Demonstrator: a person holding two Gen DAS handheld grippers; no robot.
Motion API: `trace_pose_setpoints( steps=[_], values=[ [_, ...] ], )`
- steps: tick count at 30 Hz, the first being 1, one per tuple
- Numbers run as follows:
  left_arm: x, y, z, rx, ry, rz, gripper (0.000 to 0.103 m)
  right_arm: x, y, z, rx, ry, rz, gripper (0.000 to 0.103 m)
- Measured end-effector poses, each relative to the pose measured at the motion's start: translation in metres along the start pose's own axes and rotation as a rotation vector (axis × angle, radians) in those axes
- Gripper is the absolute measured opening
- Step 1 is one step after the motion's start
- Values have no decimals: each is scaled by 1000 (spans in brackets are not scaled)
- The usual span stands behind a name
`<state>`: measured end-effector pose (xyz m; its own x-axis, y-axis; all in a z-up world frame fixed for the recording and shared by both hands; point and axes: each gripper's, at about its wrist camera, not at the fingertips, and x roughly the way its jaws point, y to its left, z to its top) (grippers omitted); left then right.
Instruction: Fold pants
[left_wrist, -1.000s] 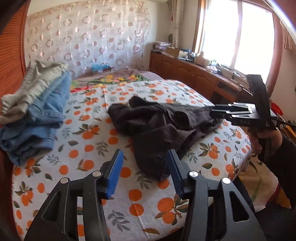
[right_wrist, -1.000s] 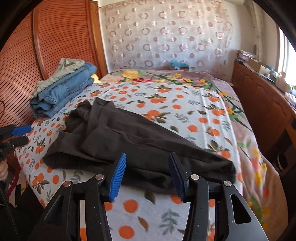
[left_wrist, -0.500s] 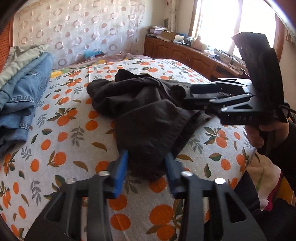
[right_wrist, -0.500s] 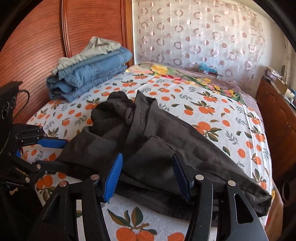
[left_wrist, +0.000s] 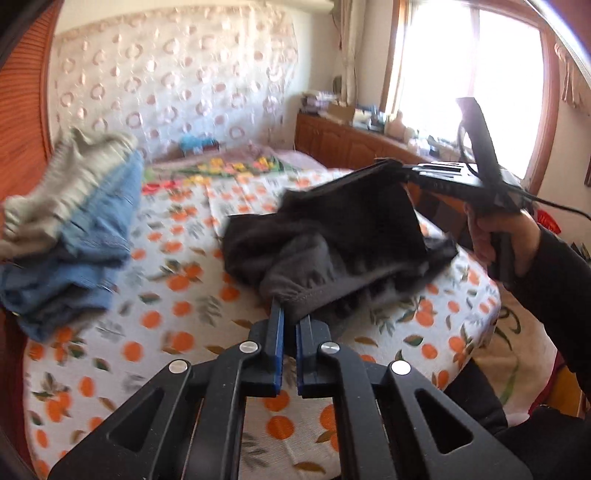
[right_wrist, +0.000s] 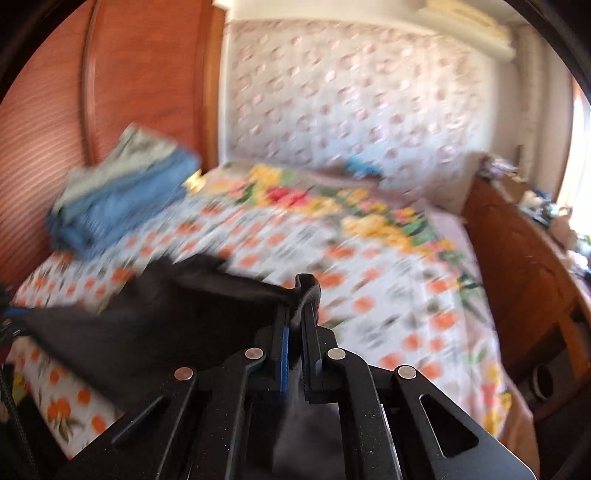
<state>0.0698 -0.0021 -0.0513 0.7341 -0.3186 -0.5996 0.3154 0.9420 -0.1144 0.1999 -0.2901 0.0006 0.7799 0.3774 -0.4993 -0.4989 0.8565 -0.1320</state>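
Dark grey pants hang partly lifted over a bed with an orange-print sheet. My left gripper is shut on a hemmed edge of the pants. In the left wrist view my right gripper, held by a hand in a dark sleeve, pinches another edge of the pants higher up at the right. The right wrist view is blurred; there my right gripper is shut on a fold of the pants, which stretch away to the left.
A stack of folded jeans and light trousers lies on the bed's left side by a wooden headboard. A wooden cabinet with clutter runs under the window at right. A patterned curtain hangs behind.
Both grippers have gone from open to shut on edges of the pants. The pants, flat on the bed before, are now raised between them, with the right gripper's edge higher.
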Motion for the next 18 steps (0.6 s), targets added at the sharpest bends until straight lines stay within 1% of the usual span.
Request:
trace_pose_setpoints(
  steps=[2, 4, 6, 7, 8, 9, 11, 14, 18],
  values=[
    [-14, 7, 4, -7, -31, 22, 6, -4, -19, 15, 27, -22, -61, 5],
    [-19, 15, 5, -11, -41, 43, 6, -2, -37, 25, 52, -15, -130, 5],
    [-18, 23, 3, -22, -36, 70, 6, 8, -51, 26, 75, 21, -199, 5],
    [-16, 26, 2, -28, -29, 74, 6, 16, -58, 23, 95, 58, -209, 5],
    [-13, 30, -2, -37, -18, 79, 6, 23, -62, 18, 108, 93, -207, 11],
    [-11, 32, -5, -42, -11, 80, 6, 28, -66, 12, 122, 116, -209, 22],
    [-6, 35, -10, -47, 3, 82, 6, 31, -68, -1, 145, 133, -216, 31],
    [-2, 33, -19, -47, 25, 83, 6, 25, -63, -19, 161, 134, -155, 32],
    [3, 33, -25, -58, 39, 80, 6, -7, -48, -59, 146, 142, -87, 33]
  ],
)
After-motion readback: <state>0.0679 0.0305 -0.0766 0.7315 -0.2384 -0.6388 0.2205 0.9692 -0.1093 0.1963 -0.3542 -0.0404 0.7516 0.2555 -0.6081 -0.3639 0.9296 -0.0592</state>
